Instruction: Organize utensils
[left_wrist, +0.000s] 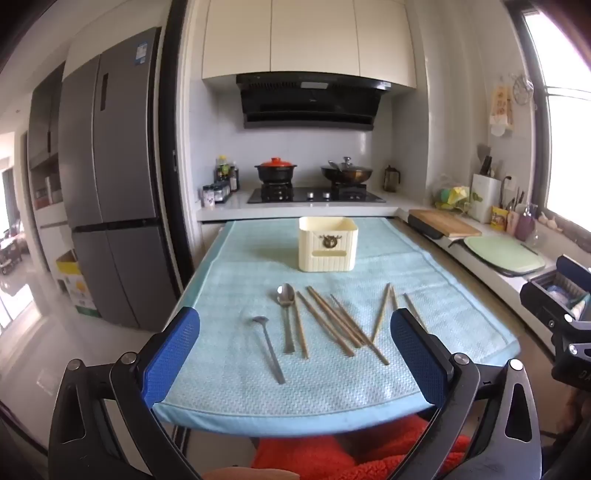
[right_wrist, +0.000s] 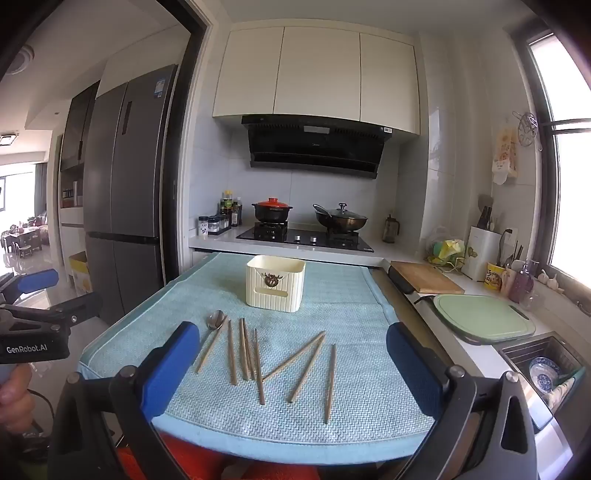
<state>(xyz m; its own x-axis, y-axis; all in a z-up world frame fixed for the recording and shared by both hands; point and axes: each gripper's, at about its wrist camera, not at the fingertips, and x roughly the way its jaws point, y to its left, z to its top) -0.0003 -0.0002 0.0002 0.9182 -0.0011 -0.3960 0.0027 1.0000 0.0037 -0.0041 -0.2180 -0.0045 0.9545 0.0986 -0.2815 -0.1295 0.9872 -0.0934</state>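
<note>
Left claw (left_wrist: 295, 354) and right claw (right_wrist: 293, 363) both agape, empty, above chopsticks (left_wrist: 332, 325) on towel (left_wrist: 461, 317).

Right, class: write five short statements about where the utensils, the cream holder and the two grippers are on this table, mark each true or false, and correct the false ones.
1. The cream holder stands upright on the blue mat, beyond the utensils. True.
2. Several chopsticks already stand inside the holder. False: they all lie flat on the mat.
3. The large spoon lies at the left end of the chopsticks. True.
4. The left gripper is shut on the small spoon. False: its jaws are wide open, holding nothing.
5. The right gripper grips a chopstick. False: it is open and empty.
</note>
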